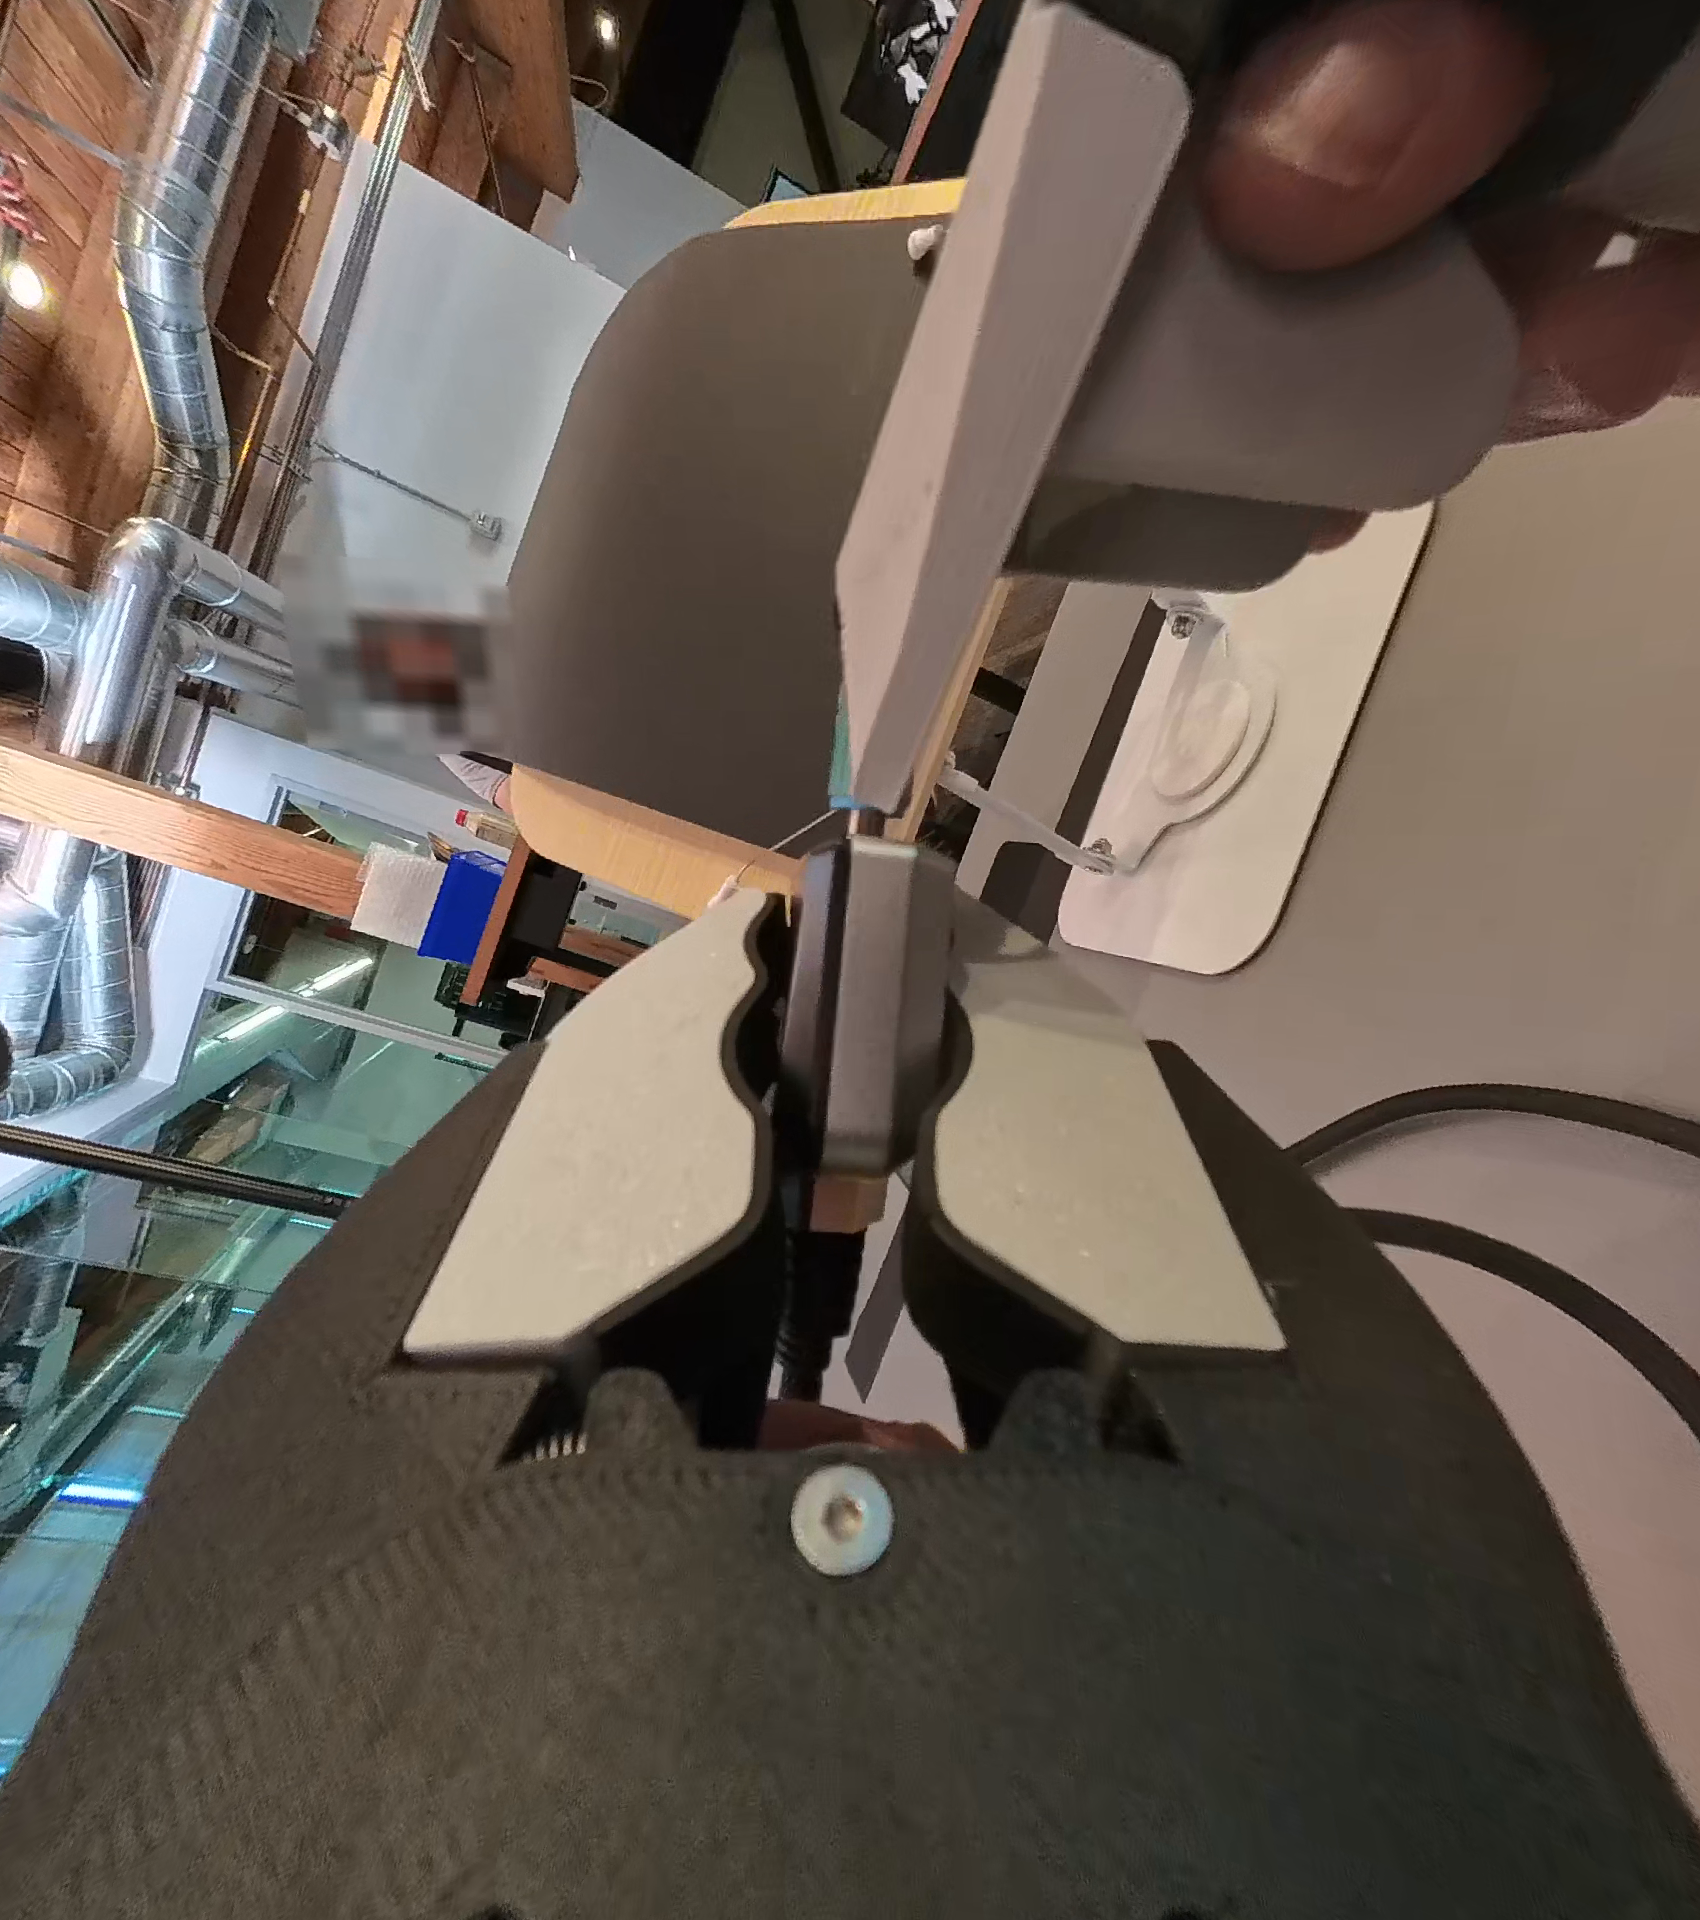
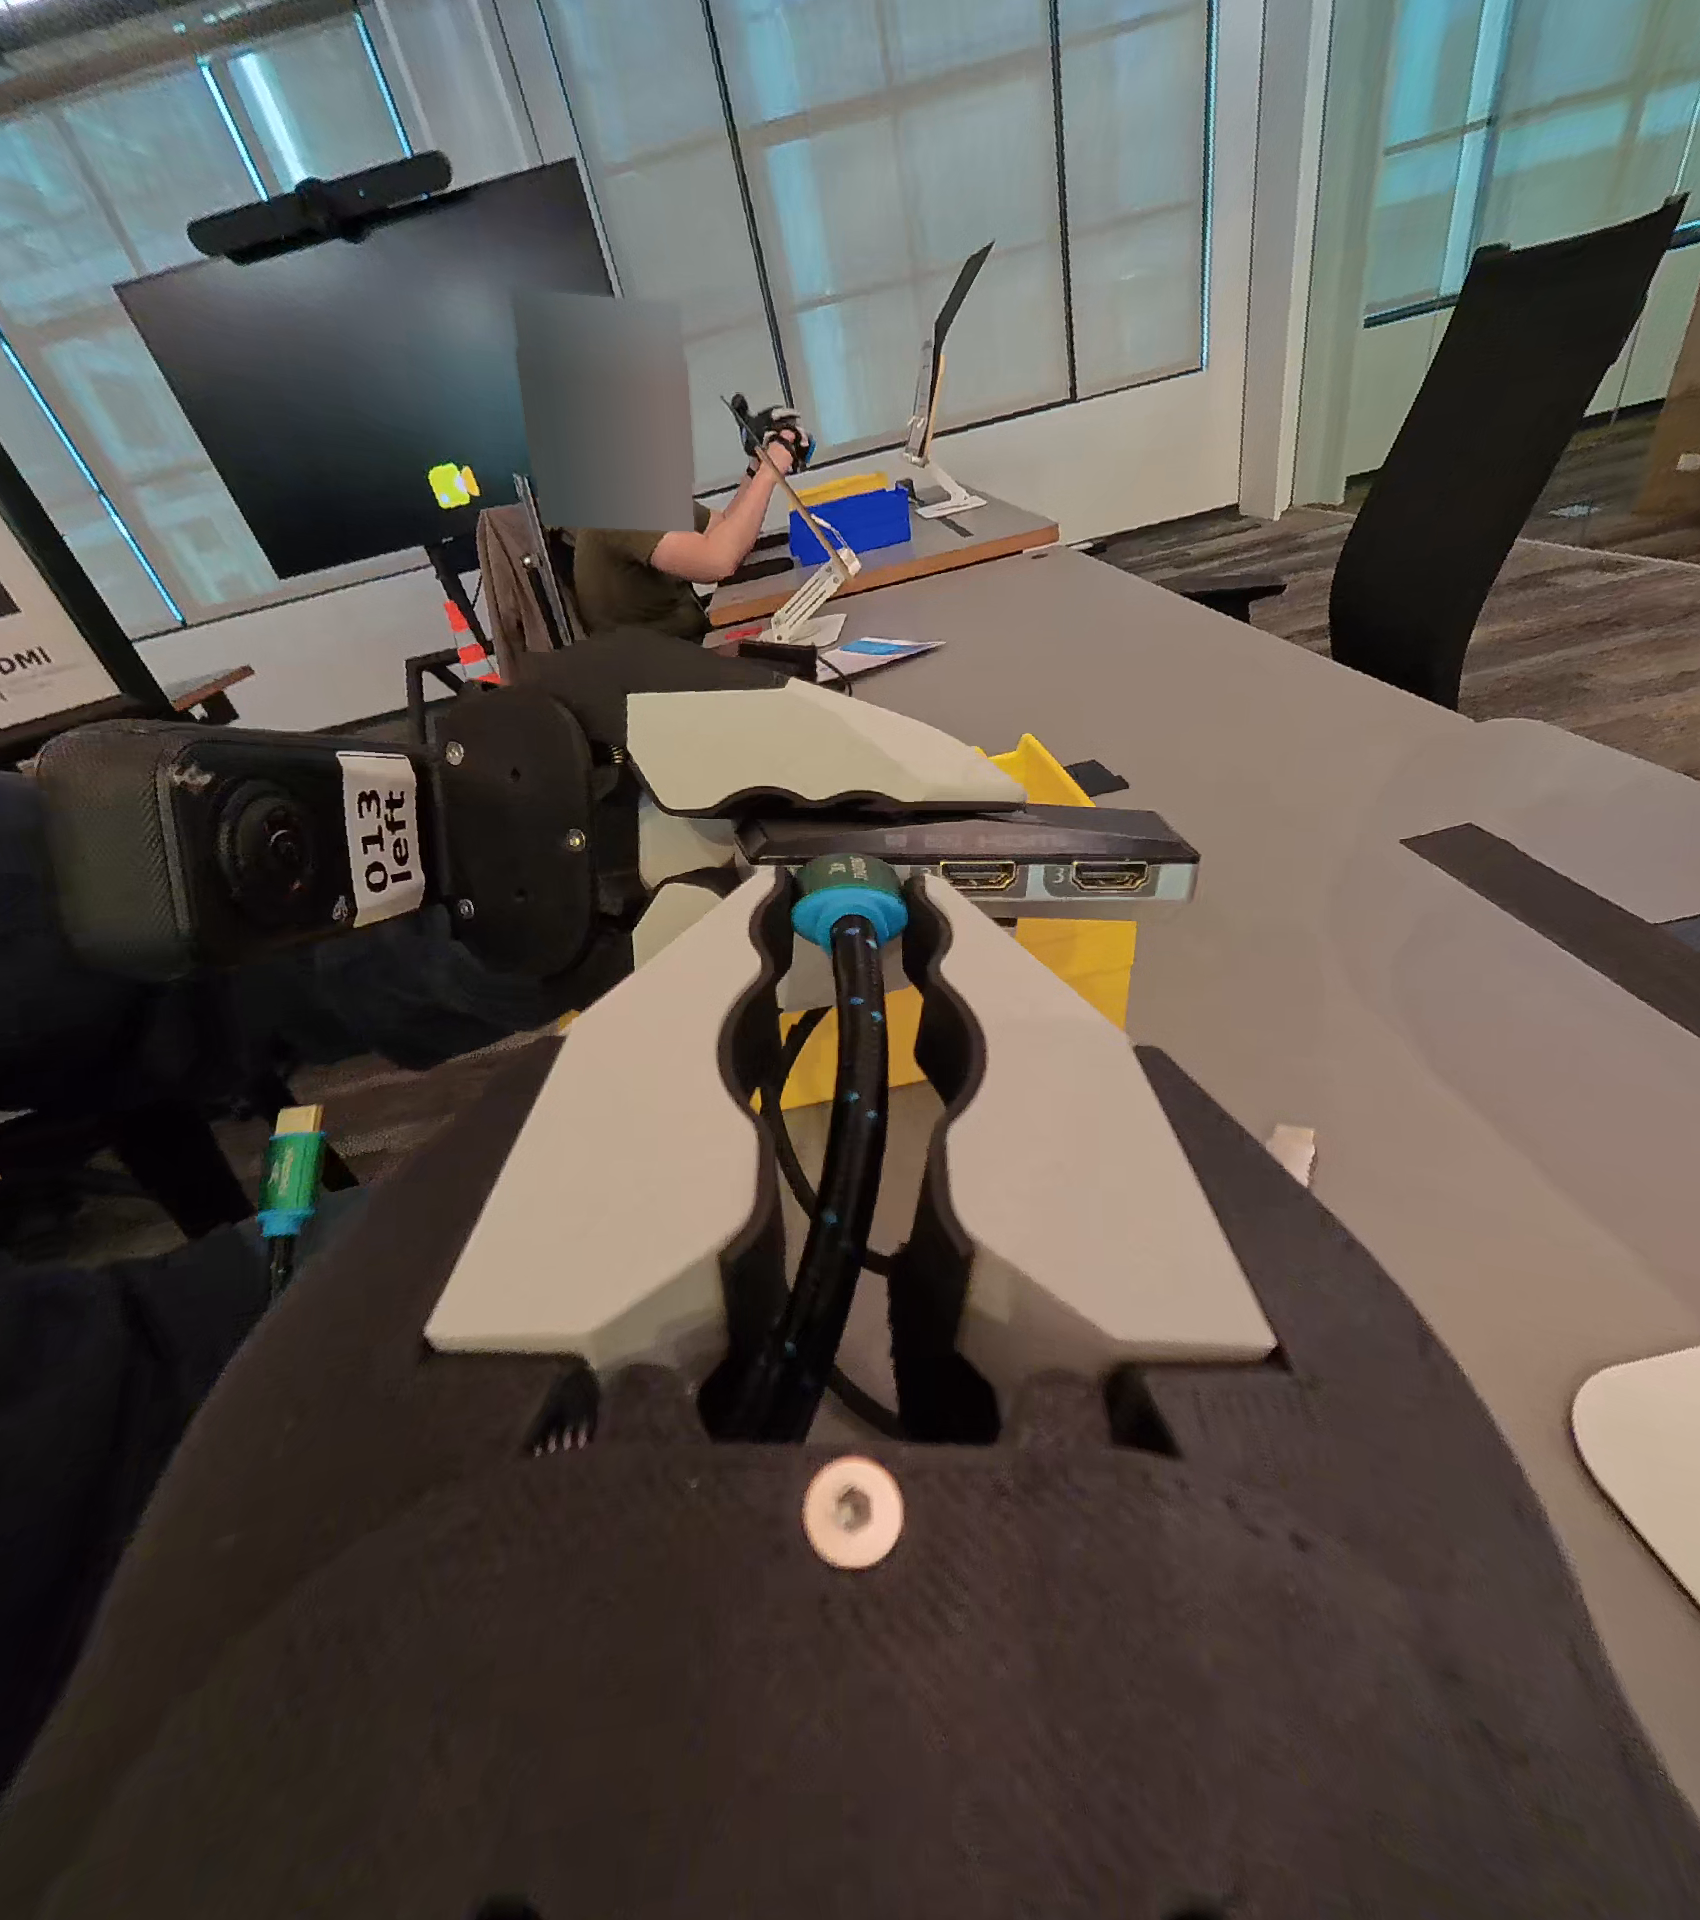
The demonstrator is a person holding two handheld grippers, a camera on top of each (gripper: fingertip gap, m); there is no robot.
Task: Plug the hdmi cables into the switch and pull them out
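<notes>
Here, left tongs (image 2: 825, 790) clamp black HDMI switch (image 2: 971, 847), held above grey worktop (image 2: 1345, 831). Right tongs (image 2: 841, 894) grip green cable plug (image 2: 835, 878) seated in switch's leftmost port. Second plug (image 2: 290, 1169) dangles near left.

left gripper (image 1: 851, 1049) fingers (image 1: 638, 1122) clamped on black switch (image 1: 861, 1029) | black cable (image 1: 1604, 1247) on grey table (image 1: 1604, 831)

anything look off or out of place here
One thing: a second HDMI plug with a green shell dangles loose off the table edge at lower left, unplugged. Otherwise the switch sits level in the left gripper, and the right gripper holds its plug squarely at the port.
</notes>
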